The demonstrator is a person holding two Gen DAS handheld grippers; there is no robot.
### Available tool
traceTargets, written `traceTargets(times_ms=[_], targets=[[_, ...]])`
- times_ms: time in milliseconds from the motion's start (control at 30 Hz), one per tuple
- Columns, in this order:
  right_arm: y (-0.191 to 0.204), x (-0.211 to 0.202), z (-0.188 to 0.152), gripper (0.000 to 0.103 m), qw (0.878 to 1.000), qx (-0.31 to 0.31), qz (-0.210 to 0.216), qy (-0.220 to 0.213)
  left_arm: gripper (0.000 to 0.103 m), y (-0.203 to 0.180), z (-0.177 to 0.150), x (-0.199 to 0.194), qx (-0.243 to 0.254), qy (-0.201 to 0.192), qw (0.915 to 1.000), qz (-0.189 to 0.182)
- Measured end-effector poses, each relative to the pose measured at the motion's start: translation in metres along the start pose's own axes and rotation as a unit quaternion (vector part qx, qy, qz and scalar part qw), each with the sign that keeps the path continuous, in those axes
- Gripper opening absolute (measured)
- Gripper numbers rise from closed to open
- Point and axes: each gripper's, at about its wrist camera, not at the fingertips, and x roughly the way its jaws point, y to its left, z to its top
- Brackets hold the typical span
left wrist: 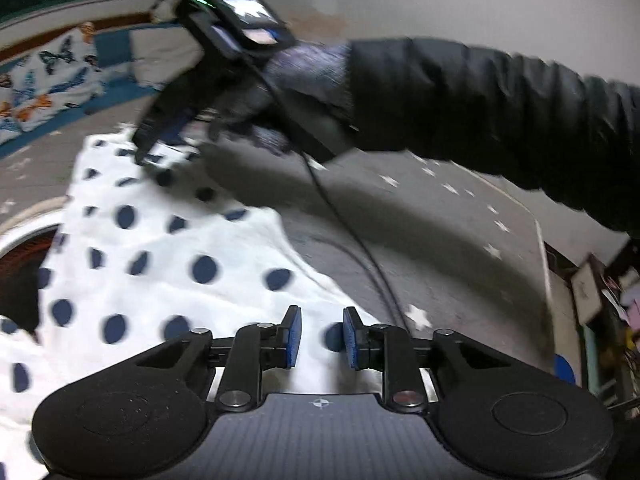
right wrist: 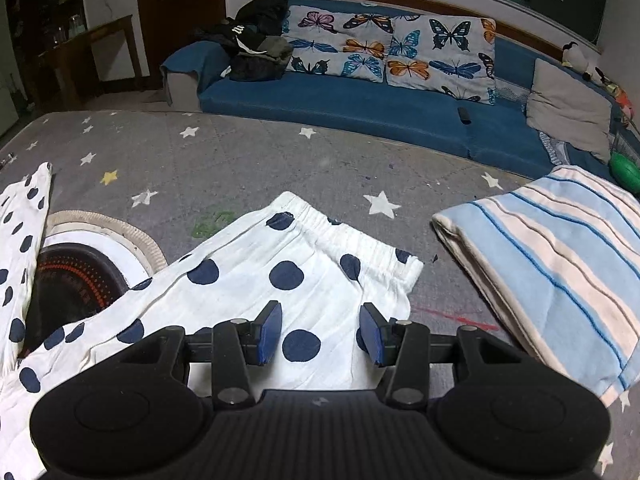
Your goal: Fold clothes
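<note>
White trousers with dark blue dots [right wrist: 248, 276] lie spread on the grey star-patterned cover [right wrist: 248, 152], with the elastic waistband [right wrist: 352, 236] at the far right. My right gripper [right wrist: 320, 334] hovers open just above the cloth near the waistband, with nothing between its blue pads [right wrist: 268, 332]. In the left wrist view, the same dotted trousers [left wrist: 160, 264] fill the left side. My left gripper [left wrist: 322, 336] is open over their edge and holds nothing. The right gripper [left wrist: 146, 152] appears there blurred, held by a gloved hand [left wrist: 272, 92] in a dark sleeve [left wrist: 500, 108], its tips low over the cloth.
A folded blue-and-white striped cloth [right wrist: 560, 264] lies at the right. A round black opening with a white rim [right wrist: 76, 280] sits partly under the trousers at the left. Behind stands a blue sofa [right wrist: 360, 108] with butterfly cushions [right wrist: 392, 48] and a pile of dark clothes [right wrist: 256, 44]. A cable [left wrist: 360, 240] trails from the right gripper.
</note>
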Motion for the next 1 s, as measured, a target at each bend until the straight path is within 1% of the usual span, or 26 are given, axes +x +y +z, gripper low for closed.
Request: traceTargets(times_ms=[33, 400, 567, 733, 833, 900, 1000], targets=[[-0.001, 0.0, 0.0, 0.044, 1.0, 0.0, -0.001, -0.001, 0.023, -0.003, -0.001, 0.002, 0.003, 0.003, 1.0, -0.007], [-0.013, 0.012, 0.007, 0.045, 1.0, 0.022, -0.006, -0.018, 0.022, -0.03, -0.012, 0.016, 0.03, 0.028, 0.9964, -0.075], [-0.016, 0.022, 0.016, 0.045, 0.999, 0.028, -0.012, -0.03, 0.023, -0.031, -0.012, 0.018, 0.028, 0.027, 0.9962, -0.078], [-0.015, 0.017, 0.016, 0.045, 0.999, 0.019, -0.014, -0.029, 0.026, -0.032, -0.009, 0.015, 0.025, 0.02, 0.9979, -0.057], [-0.01, 0.003, 0.013, 0.045, 0.999, 0.012, -0.012, -0.029, 0.034, -0.029, -0.016, 0.001, 0.009, 0.011, 0.9995, -0.03], [-0.004, -0.01, 0.01, 0.046, 0.999, 0.001, -0.011, -0.031, 0.035, -0.027, -0.021, -0.009, -0.003, 0.005, 0.9999, -0.01], [0.005, -0.03, 0.003, 0.048, 0.999, -0.013, -0.005, -0.034, 0.041, -0.024, -0.028, -0.023, -0.021, -0.004, 0.9996, 0.019]])
